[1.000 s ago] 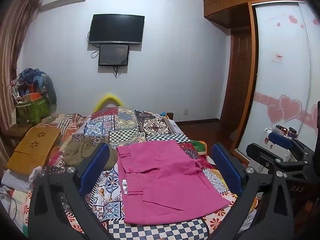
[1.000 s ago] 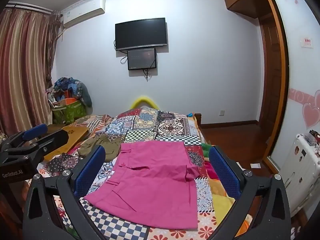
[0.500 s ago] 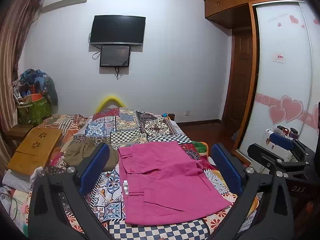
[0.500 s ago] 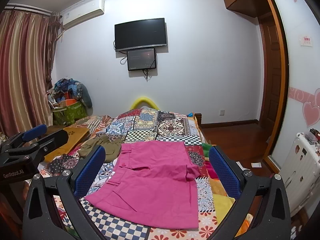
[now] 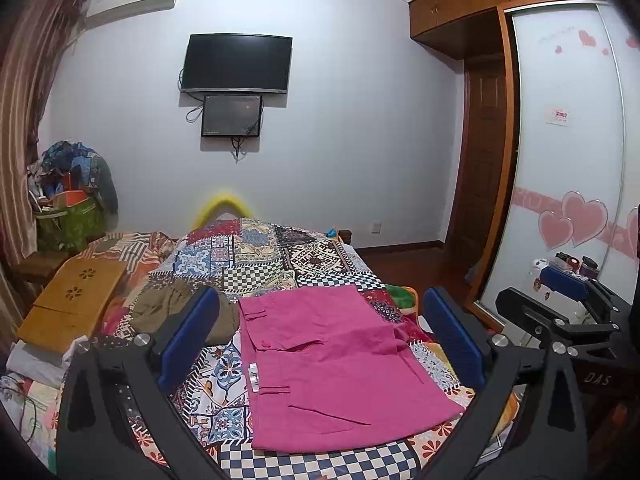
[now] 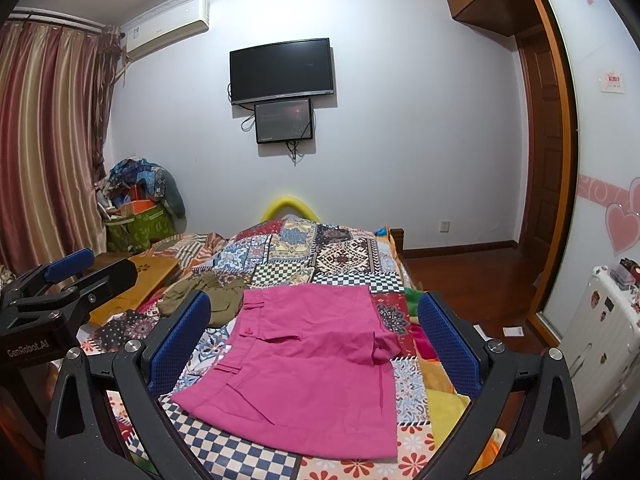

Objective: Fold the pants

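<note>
The pink shorts (image 5: 328, 364) lie flat on the patchwork quilt (image 5: 256, 252), beside olive trousers (image 5: 180, 312). Both left gripper (image 5: 320, 340) and right gripper (image 6: 316, 340) hover spread wide, empty; I'd pinch both waistband corners evenly.

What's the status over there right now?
Left gripper and right gripper open, empty. Pink cotton pants flat on patchwork bedspread. Olive crumpled garment beside them.

Pants (image 5: 328, 364) lie on the bed (image 5: 280, 256), crumpled garment (image 5: 176, 312) just left.

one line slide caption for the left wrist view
Open left tongs hover over pink pants lying flat on a patchwork bedspread.
</note>
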`<state>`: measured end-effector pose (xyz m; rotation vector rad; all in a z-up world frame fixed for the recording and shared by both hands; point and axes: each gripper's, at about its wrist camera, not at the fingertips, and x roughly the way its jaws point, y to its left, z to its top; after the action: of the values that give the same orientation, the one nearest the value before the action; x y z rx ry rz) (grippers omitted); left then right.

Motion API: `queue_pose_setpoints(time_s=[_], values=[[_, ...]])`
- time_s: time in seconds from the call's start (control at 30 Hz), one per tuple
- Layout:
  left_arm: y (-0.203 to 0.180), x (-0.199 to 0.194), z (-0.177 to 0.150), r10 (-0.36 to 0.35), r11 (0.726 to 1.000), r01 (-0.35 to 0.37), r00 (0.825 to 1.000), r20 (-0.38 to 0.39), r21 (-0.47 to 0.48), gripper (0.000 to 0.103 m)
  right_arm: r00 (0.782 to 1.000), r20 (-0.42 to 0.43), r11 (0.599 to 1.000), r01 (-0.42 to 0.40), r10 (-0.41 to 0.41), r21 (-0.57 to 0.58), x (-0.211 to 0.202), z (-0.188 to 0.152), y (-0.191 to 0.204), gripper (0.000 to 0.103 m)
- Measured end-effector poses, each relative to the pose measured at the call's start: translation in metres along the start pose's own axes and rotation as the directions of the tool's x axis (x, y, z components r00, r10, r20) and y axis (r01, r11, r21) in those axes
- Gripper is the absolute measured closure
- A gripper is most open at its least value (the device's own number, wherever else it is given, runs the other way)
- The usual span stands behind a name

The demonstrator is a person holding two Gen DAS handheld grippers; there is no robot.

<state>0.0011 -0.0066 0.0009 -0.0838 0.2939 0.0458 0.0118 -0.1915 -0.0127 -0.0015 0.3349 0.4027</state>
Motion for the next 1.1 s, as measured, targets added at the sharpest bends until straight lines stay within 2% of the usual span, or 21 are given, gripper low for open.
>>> queue_pose_setpoints(time_s=[1.1], values=[[-0.0064,-0.0062,0.0006,0.010,1.000,-0.011,1.000,0.021,0.009,0.000,1.000,0.017,1.000,-0.004,0.004,0.020,-0.0045,-0.0003,-0.0013,0.000]])
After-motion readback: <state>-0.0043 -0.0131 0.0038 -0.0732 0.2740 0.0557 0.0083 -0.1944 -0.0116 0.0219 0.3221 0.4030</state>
